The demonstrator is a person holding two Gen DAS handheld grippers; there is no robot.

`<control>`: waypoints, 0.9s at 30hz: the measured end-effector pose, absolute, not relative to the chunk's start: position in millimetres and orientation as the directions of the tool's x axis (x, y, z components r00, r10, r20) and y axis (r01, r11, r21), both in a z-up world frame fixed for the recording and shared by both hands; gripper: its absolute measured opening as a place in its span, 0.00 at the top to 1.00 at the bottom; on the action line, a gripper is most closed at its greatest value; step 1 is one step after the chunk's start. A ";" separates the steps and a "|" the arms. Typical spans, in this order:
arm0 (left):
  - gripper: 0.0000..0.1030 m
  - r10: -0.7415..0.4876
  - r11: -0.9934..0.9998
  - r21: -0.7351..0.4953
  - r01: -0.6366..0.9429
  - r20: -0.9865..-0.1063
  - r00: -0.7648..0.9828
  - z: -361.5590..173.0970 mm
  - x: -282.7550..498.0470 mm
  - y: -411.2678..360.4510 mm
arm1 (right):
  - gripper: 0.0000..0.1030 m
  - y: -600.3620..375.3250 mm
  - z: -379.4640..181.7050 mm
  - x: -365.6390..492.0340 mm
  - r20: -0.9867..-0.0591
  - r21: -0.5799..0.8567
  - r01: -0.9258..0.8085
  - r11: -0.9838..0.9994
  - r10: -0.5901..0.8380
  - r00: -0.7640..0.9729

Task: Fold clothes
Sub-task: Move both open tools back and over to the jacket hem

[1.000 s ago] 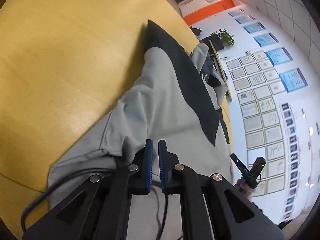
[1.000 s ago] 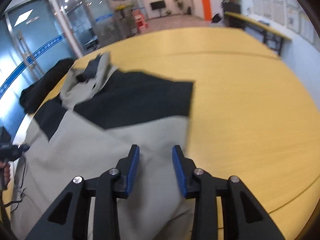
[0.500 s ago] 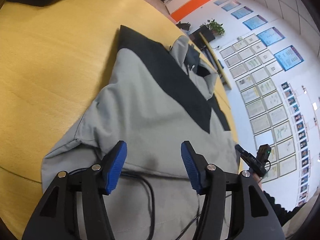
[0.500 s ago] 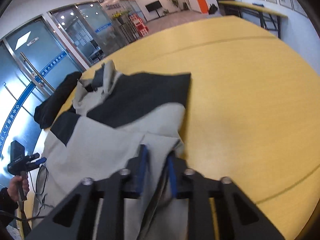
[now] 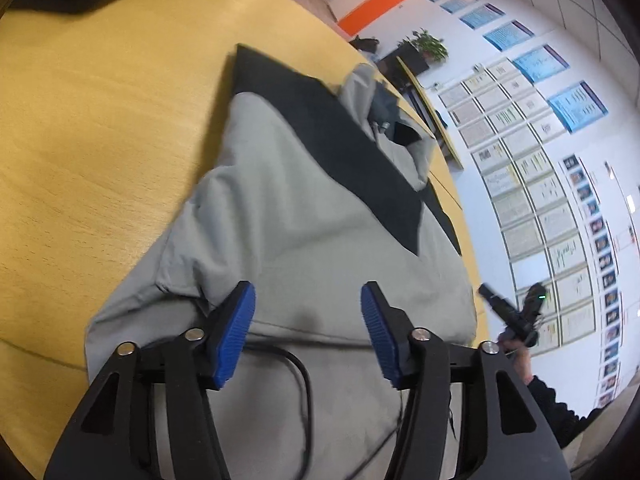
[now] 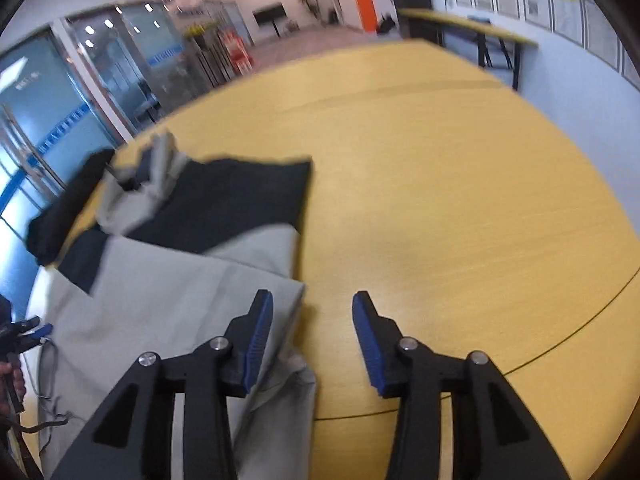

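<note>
Grey-and-black jacket [image 5: 304, 216] lies flat on the yellow table [image 5: 100, 140]. Left gripper [image 5: 308, 332] is opening above the grey cloth, gripping nothing. Right gripper [image 6: 312, 336] is opening over the jacket's edge, pads clear of fabric.

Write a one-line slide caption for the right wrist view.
Right gripper opening above the grey-and-black jacket's edge on a yellow table.

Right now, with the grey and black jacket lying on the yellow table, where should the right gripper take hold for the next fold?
Probably the grey lower corner of the jacket, coming in from the bare table on the right. That edge lies free and slightly raised, so one finger could slip beneath it. The right gripper hovers there, its jaws opening, holding nothing.
</note>
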State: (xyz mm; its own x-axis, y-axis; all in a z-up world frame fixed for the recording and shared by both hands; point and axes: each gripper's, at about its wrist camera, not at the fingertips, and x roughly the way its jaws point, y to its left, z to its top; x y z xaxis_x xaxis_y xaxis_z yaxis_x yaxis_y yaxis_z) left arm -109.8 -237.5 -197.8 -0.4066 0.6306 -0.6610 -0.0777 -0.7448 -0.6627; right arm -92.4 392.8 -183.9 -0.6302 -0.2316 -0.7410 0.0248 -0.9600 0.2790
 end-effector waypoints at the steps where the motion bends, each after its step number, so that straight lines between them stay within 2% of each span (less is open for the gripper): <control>1: 0.42 0.640 -0.742 -0.662 -0.106 -0.653 -0.405 -191.9 -109.0 -232.8 | 0.57 385.9 -171.1 -81.4 -0.704 0.284 0.085 -0.955 -0.268 -0.657; 3: 0.41 0.647 -0.749 -0.641 -0.171 -0.650 -0.398 -176.0 -100.5 -224.2 | 0.57 360.1 -155.2 -61.8 -0.664 0.268 0.226 -0.936 -0.350 -0.660; 6: 0.41 0.640 -0.759 -0.616 -0.209 -0.651 -0.408 -152.1 -84.4 -225.4 | 0.57 304.7 -172.3 -46.9 -0.701 0.284 0.411 -0.866 -0.480 -0.527; 7: 0.41 0.633 -0.764 -0.612 -0.205 -0.648 -0.423 -140.8 -77.1 -232.7 | 0.57 292.2 -184.7 -47.4 -0.731 0.273 0.418 -0.866 -0.469 -0.495; 9: 0.40 0.600 -0.787 -0.586 -0.192 -0.656 -0.457 -112.9 -58.5 -253.5 | 0.62 286.5 -213.2 -51.5 -0.806 0.258 0.355 -0.899 -0.402 -0.434; 10: 0.38 0.576 -0.805 -0.563 -0.187 -0.669 -0.470 -101.6 -49.9 -262.5 | 0.71 294.6 -218.2 -49.4 -0.807 0.277 0.316 -0.907 -0.398 -0.436; 12: 0.32 0.523 -0.845 -0.502 -0.185 -0.704 -0.480 -76.3 -28.2 -287.5 | 0.73 321.7 -213.1 -34.9 -0.813 0.274 0.205 -0.940 -0.340 -0.472; 14: 0.28 0.459 -0.882 -0.446 -0.149 -0.748 -0.479 -58.7 -7.7 -314.3 | 0.62 344.8 -207.4 -17.8 -0.858 0.186 0.106 -0.977 -0.214 -0.467; 15: 0.28 0.418 -0.902 -0.415 -0.116 -0.775 -0.474 -50.5 4.6 -331.5 | 0.62 361.9 -202.1 -5.0 -0.876 0.148 0.055 -0.988 -0.156 -0.455; 19: 0.28 0.291 -0.944 -0.330 0.003 -0.837 -0.464 -38.9 41.3 -383.4 | 0.62 430.1 -154.7 59.2 -0.863 0.143 -0.034 -0.989 -0.108 -0.494; 22: 0.28 0.235 -0.948 -0.307 0.081 -0.850 -0.471 -45.4 71.3 -416.9 | 0.52 484.7 -112.2 107.6 -0.831 0.137 -0.105 -0.985 -0.057 -0.554; 23: 0.28 0.216 -0.948 -0.299 0.107 -0.854 -0.473 -47.9 81.5 -428.0 | 0.51 502.7 -104.8 120.6 -0.821 0.152 -0.130 -0.980 -0.052 -0.568; 27: 0.28 0.231 -0.944 -0.313 0.103 -0.853 -0.468 -77.9 114.7 -436.9 | 0.51 562.3 -78.3 171.3 -0.778 0.213 -0.189 -0.959 -0.049 -0.626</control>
State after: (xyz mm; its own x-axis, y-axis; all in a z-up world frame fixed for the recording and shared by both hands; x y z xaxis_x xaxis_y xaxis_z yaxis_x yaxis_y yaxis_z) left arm 114.7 -436.9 -77.9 -0.4685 0.2314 -0.8526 0.1033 -0.9441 -0.3130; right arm 171.3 562.3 -78.3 -0.6265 -0.0489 -0.7779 -0.1893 -0.9586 0.2127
